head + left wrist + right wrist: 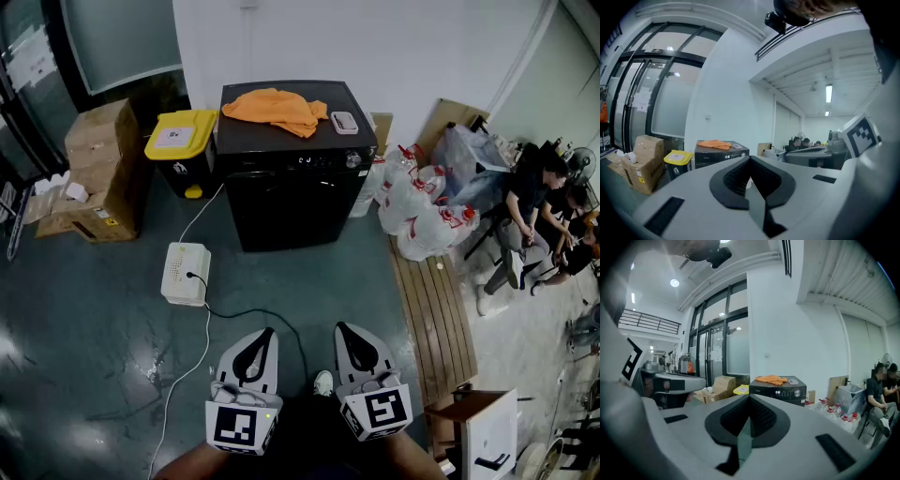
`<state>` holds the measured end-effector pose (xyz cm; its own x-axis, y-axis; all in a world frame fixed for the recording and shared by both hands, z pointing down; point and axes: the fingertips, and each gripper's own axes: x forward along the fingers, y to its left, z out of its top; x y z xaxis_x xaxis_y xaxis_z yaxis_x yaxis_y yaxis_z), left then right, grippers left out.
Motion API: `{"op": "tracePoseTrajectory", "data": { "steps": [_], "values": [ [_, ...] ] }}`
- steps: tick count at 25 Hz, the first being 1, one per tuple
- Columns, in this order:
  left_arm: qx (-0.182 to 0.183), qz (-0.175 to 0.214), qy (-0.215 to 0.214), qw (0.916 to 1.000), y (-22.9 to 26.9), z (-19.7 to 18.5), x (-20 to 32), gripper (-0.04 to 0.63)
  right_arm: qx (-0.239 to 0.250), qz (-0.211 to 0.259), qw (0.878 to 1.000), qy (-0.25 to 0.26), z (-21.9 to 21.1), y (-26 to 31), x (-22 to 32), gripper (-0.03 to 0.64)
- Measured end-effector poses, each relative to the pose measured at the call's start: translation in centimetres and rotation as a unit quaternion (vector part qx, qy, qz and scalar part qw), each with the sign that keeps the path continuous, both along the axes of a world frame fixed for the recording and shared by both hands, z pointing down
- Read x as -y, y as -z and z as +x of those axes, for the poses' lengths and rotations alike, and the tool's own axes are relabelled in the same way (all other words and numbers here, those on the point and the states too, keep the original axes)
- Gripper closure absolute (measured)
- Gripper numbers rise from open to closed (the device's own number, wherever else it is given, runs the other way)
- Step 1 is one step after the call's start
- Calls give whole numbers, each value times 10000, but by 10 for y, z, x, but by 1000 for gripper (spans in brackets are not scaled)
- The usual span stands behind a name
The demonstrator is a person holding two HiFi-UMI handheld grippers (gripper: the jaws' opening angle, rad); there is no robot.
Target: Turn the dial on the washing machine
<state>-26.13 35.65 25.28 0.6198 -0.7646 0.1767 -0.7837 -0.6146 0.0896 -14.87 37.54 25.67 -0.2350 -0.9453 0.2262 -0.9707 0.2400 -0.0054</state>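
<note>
A black washing machine stands against the white wall, well ahead of both grippers. Its round silver dial sits at the right end of the control strip; it also shows as the dial in the right gripper view. An orange cloth and a small white box lie on the lid. My left gripper and right gripper are held low and side by side, near the body, both shut and empty. In the left gripper view the machine is small and distant.
A white power box with cables lies on the floor in front of the machine's left. A yellow-lidded bin and cardboard boxes stand at left. Water bottles, a wooden bench and seated people are at right.
</note>
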Motion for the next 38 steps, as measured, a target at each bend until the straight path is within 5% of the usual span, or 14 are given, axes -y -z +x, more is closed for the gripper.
{"op": "tracePoseTrajectory", "data": {
  "steps": [14, 22, 29, 38],
  "values": [
    [32, -213, -179, 9996, -5, -28, -5, 586, -73, -49, 9997, -222, -25, 1, -3, 609],
    [-88, -145, -105, 9998, -9, -19, 8, 586, 46, -92, 9990, -445, 0, -3, 9, 607],
    [18, -88, 116, 9999, -7, 30, 46, 586, -167, -16, 9992, -366, 54, -6, 52, 607],
    [256, -98, 417, 9988, -4, 146, 104, 586, 75, -43, 10000, 39, 162, -6, 124, 607]
  ]
}}
